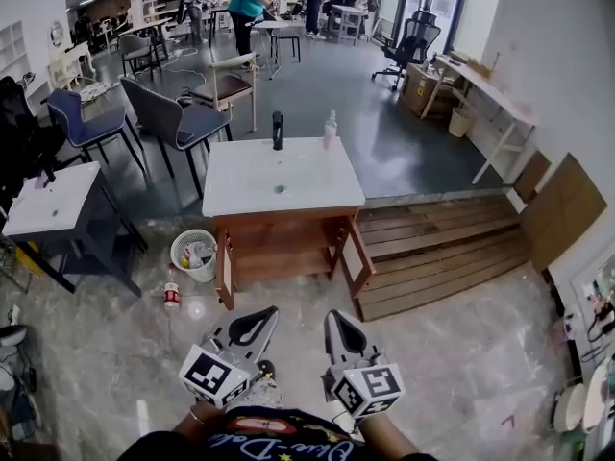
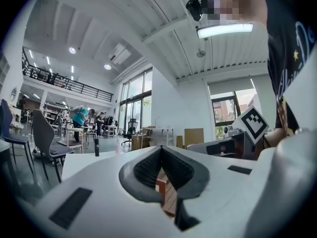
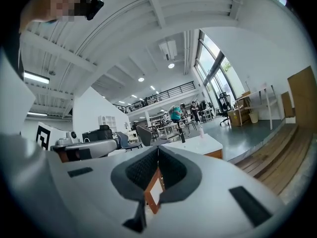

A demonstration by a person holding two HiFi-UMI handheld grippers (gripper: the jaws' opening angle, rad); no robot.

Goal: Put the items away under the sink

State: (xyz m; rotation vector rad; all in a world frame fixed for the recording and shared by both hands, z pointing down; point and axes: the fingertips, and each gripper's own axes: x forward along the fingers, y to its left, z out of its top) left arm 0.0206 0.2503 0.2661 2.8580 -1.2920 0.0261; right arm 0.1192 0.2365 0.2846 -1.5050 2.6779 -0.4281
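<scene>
Both tongs low at 6 o'clock in the head view, side by side. Left gripper (image 1: 261, 317) clenched, nothing between its jaws; right gripper (image 1: 338, 323) likewise clenched, empty. Cabinet (image 1: 288, 243) ahead at 12, doors (image 1: 225, 275) open. Items on the floor at its 9 o'clock: basket (image 1: 199, 273) with bits inside, bottle (image 1: 172, 292) just beside it at 7. Faucet (image 1: 278, 130) and pink bottle (image 1: 331, 130) stand on the countertop (image 1: 250, 185).

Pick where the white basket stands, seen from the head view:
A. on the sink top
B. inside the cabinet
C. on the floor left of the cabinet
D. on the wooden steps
C: the basket stands on the floor just left of the wooden cabinet, outside its open left door.
</scene>
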